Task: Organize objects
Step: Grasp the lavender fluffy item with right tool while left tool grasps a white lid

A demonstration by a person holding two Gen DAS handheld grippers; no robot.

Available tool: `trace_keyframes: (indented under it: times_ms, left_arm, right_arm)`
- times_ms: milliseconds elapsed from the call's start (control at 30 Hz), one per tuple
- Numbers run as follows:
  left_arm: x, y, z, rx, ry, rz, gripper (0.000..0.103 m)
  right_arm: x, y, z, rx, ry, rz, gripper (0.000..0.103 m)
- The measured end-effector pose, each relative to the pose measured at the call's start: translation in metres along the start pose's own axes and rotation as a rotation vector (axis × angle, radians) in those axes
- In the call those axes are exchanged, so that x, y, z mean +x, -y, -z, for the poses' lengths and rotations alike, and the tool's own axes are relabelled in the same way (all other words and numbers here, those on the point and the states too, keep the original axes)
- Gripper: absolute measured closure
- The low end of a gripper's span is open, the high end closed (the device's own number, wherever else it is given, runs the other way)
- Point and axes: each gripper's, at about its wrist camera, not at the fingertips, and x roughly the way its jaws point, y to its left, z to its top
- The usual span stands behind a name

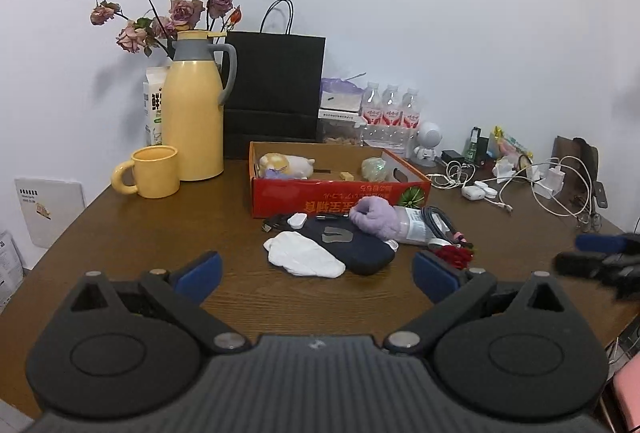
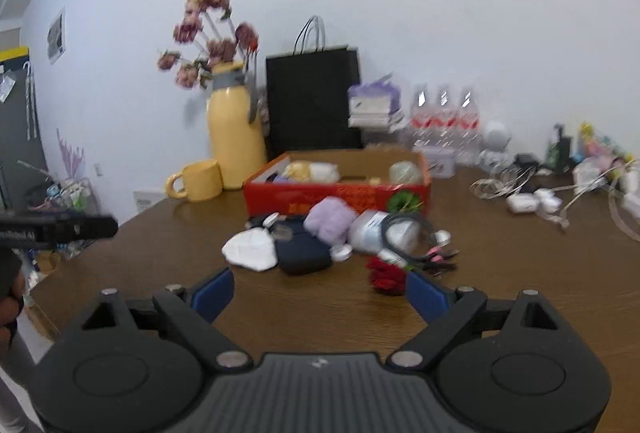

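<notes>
loose items lie in a heap on the table [image 1: 120, 257] just in front of the red cardboard box [image 1: 340, 193]: a white cloth [image 1: 304, 259], a dark pouch [image 1: 362, 253], a purple fuzzy item [image 1: 376, 215], a clear packet [image 1: 416, 227] with a black cable [image 1: 438, 219] on it, and a red flower [image 1: 454, 257]. the box already holds a plush toy [image 1: 286, 165] and a pale green lump [image 1: 374, 168], so it probably serves as the collecting bin, and the heap is judged to be what remains to sort.

the left hand-held gripper [image 1: 318, 271] stands wide open with nothing between its blue pads, short of the heap. the right hand-held gripper [image 2: 320, 297] is likewise wide open and empty, its right pad close by the red flower in that view.

the table is dark brown wood against a plain white wall. a yellow jug [image 1: 194, 113], a yellow mug [image 1: 154, 171], a black paper bag [image 1: 276, 93] and water bottles [image 1: 390, 109] stand at the back; white cables [image 1: 532, 185] lie at the right.
</notes>
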Motion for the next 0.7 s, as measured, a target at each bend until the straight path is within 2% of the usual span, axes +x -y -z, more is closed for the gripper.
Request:
trace_keyframes:
  times_ms: [67, 133, 200, 300, 467, 600, 667, 700]
  left_arm:
    - [-0.003, 0.001, 0.002, 0.01, 0.008, 0.013, 0.0]
    - [-0.002, 0.001, 0.005, 0.019, 0.015, 0.031, 0.0]
    - [0.007, -0.001, 0.009, 0.019, -0.008, 0.013, 0.0]
    - [0.028, -0.006, 0.018, 0.003, -0.054, 0.011, 0.0]
    - [0.092, -0.006, 0.021, 0.034, -0.133, 0.015, 0.0]
    - [0.145, -0.009, 0.011, 0.077, -0.139, 0.018, 0.001]
    - [0.171, -0.016, 0.002, 0.097, -0.146, 0.022, 0.007]
    - [0.183, -0.022, -0.003, 0.102, -0.148, 0.02, 0.007]
  right_arm:
    - [-0.017, 0.003, -0.003, 0.014, 0.015, -0.004, 0.008]
    - [-0.028, 0.005, -0.006, 0.005, 0.033, -0.005, 0.001]
    - [-0.024, 0.007, -0.009, -0.01, 0.05, 0.02, 0.0]
    - [-0.004, 0.007, -0.004, 0.0, 0.047, 0.091, 0.0]
    - [0.051, 0.003, 0.0, -0.014, 0.038, 0.106, 0.002]
    - [0.104, 0.0, -0.009, -0.028, -0.001, 0.114, 0.01]
    - [0.133, -0.001, -0.015, -0.027, -0.025, 0.078, 0.022]
    - [0.144, -0.001, -0.017, -0.025, -0.038, 0.051, 0.032]
